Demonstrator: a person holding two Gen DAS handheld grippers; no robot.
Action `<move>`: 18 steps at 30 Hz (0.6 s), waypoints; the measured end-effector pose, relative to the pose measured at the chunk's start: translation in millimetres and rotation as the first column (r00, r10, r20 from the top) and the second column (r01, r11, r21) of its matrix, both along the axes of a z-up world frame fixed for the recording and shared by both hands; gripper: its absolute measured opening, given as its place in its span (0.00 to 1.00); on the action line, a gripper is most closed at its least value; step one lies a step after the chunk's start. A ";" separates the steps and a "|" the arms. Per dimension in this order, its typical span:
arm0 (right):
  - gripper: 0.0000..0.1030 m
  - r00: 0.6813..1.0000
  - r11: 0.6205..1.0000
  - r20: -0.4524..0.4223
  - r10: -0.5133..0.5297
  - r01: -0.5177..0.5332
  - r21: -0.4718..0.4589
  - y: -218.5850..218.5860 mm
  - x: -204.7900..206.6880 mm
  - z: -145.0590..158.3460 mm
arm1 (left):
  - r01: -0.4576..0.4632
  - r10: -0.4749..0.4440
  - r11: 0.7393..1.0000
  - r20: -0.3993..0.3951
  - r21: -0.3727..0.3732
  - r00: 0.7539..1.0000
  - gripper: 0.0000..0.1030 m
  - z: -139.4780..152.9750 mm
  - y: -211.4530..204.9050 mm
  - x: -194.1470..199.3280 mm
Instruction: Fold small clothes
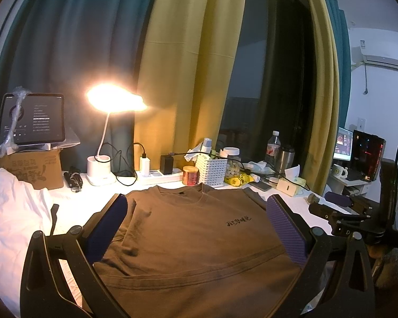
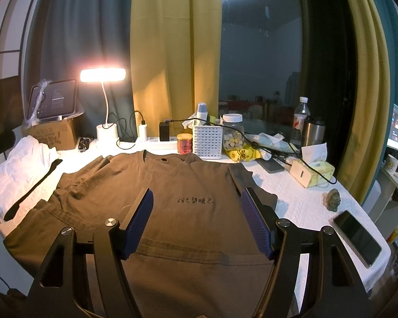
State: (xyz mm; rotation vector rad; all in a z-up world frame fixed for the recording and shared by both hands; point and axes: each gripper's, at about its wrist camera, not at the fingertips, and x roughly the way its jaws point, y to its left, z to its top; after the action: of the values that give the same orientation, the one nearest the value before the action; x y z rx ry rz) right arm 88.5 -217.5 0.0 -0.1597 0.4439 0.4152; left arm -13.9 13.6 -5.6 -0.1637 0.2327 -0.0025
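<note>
Two grippers are hanging over one brown shirt [image 2: 188, 212], and you are holding both with jaws spread wide, nothing between the pads. The shirt is lying front-up on the white-covered table [image 2: 305, 206], collar toward the clutter at the far edge, small dark lettering on the chest, hem nearest you and seemingly spilling over the near edge. Your left gripper [image 1: 199, 228] is framing the chest from the left side; your right gripper [image 2: 199, 217] is straddling the lettering. The left sleeve [image 2: 79, 180] is lying rumpled and partly folded inward, while the right sleeve [image 2: 252, 182] is spreading flat toward the tissue box [image 2: 315, 175]. Judging from this, you are lining up for a first fold, most likely needing a pinch at each side of the shirt. A white garment [image 2: 24, 164] is waiting in a heap at the left, probably next in turn. A phone [image 2: 358, 238] is resting near the table's right corner, well apart from the cloth.
</note>
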 end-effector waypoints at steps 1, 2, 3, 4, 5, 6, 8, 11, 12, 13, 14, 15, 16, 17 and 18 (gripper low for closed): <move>0.70 1.000 1.000 -0.001 0.000 0.000 0.000 0.1 0.0 0.0 | -0.001 0.001 1.000 0.000 0.000 1.000 0.99 -0.4 0.5 -0.1; 0.70 1.000 1.000 -0.001 0.000 0.000 0.000 -0.6 0.7 -0.4 | 0.000 0.000 1.000 0.000 0.000 1.000 0.99 -0.7 0.9 -0.1; 0.70 1.000 1.000 -0.001 -0.001 0.001 0.000 -0.9 1.0 -0.6 | 0.000 0.000 1.000 0.000 -0.001 1.000 0.99 -0.5 0.7 -0.1; 0.70 1.000 1.000 -0.001 -0.001 0.001 -0.001 0.2 0.2 0.0 | 0.001 -0.001 1.000 0.000 -0.001 1.000 0.99 -0.4 0.6 -0.1; 0.70 1.000 1.000 -0.001 0.000 0.000 -0.001 0.4 0.0 0.1 | 0.001 -0.001 1.000 -0.001 0.000 1.000 0.99 -0.7 0.7 -0.1; 0.70 1.000 1.000 -0.001 0.000 0.000 -0.001 0.3 0.2 0.0 | 0.000 0.000 1.000 0.000 0.001 1.000 0.99 -0.5 0.3 -0.3; 0.70 1.000 1.000 -0.001 0.000 0.000 -0.001 0.5 0.2 0.1 | 0.003 -0.003 1.000 -0.001 -0.001 1.000 0.99 -0.7 0.7 0.1; 0.70 1.000 1.000 -0.002 0.001 -0.001 -0.001 1.6 2.4 0.1 | 0.007 -0.007 1.000 -0.008 -0.002 1.000 0.99 -1.2 0.3 1.9; 0.70 1.000 1.000 -0.003 0.000 0.000 -0.001 0.1 1.6 -0.2 | 0.003 -0.003 1.000 -0.009 -0.001 1.000 0.99 -0.6 -0.7 2.2; 0.70 1.000 1.000 -0.003 0.000 0.000 0.000 0.2 2.1 -0.3 | -0.003 0.003 1.000 -0.011 0.000 1.000 0.99 -0.5 -0.9 2.9; 0.70 1.000 1.000 -0.004 0.000 0.000 0.000 0.3 2.8 -0.4 | -0.006 0.006 1.000 -0.013 0.001 1.000 0.99 -1.0 -0.2 3.8; 0.70 1.000 1.000 -0.003 0.000 0.000 -0.001 1.9 2.6 0.0 | -0.005 0.005 1.000 -0.013 -0.001 1.000 0.99 -1.1 -0.9 3.7; 0.70 1.000 1.000 -0.006 -0.001 0.001 -0.002 0.4 4.5 -0.7 | -0.005 0.005 1.000 -0.015 -0.004 1.000 0.99 -1.4 -0.3 4.7; 0.70 1.000 1.000 -0.008 -0.002 0.002 -0.001 -0.5 7.2 -1.1 | -0.005 0.005 1.000 -0.015 -0.005 1.000 0.99 -1.4 -0.7 5.5; 0.70 1.000 1.000 -0.011 -0.003 0.003 0.000 -1.1 8.6 -1.2 | -0.005 0.005 1.000 -0.017 -0.006 1.000 0.99 -1.5 -0.9 6.7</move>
State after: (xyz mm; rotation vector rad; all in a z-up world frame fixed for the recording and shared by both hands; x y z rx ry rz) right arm 97.1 -218.7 -1.2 -0.1573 0.4549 0.4132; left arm -7.2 12.7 -7.2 -0.1704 0.2496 0.0035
